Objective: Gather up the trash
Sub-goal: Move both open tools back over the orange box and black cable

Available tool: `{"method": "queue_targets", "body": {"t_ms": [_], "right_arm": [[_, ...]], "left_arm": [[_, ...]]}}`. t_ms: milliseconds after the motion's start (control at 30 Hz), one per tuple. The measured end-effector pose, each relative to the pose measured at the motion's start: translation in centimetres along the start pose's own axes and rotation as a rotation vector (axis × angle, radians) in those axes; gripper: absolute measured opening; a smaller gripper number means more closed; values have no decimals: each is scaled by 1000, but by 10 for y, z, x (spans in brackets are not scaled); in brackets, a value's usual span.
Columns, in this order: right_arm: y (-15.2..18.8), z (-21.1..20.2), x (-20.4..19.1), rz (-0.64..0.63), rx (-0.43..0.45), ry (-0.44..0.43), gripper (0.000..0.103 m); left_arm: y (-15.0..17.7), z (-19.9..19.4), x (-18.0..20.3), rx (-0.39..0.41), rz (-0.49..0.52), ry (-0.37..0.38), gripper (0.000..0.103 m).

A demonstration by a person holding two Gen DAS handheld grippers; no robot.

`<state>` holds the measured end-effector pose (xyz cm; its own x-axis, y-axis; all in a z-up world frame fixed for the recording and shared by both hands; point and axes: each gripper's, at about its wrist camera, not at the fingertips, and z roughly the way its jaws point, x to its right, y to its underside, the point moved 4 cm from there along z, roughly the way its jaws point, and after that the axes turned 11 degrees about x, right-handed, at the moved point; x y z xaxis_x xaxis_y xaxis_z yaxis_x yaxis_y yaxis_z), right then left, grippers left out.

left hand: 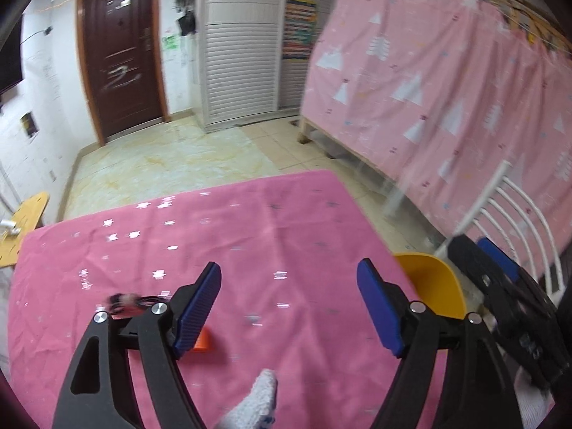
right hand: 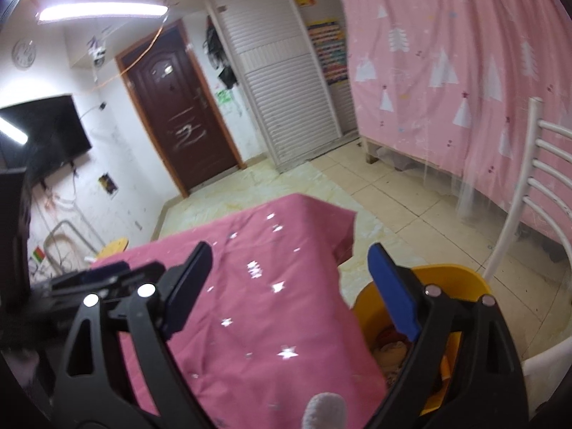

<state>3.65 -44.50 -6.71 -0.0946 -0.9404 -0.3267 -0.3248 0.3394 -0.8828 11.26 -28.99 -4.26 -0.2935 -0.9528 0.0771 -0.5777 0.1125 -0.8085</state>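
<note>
Left gripper [left hand: 287, 307] jaws wide apart, nothing between, over pink star-print tablecloth [left hand: 286, 221]. Small orange block [left hand: 202, 343] and dark crumpled scrap [left hand: 123, 302] lie on cloth. Right gripper [right hand: 289, 289] also spread, empty. Yellow plastic bin [right hand: 368, 316] beside the cloth's edge holds trash.

White walls, a dark brown door [right hand: 180, 121], louvred white wardrobe [right hand: 282, 82], pale tiled floor [right hand: 404, 207], pink curtain [right hand: 447, 53], ceiling strip light [right hand: 102, 12].
</note>
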Motion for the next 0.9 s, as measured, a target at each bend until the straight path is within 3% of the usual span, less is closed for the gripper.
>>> {"method": "queue_targets", "body": {"t_ms": [333,600,900], "right_arm": [[27,23,-63,-111,-104,-89,87],[49,32,-111,-213,-181,-182,90],[67,39,-139,-280,-239,-219,90]], "left_arm": [[4,18,-83,-62,-63,-129,71],[16,32,-127,-129,-119,-151,71],[35,49,-149,-193,-143,-149,72]]}}
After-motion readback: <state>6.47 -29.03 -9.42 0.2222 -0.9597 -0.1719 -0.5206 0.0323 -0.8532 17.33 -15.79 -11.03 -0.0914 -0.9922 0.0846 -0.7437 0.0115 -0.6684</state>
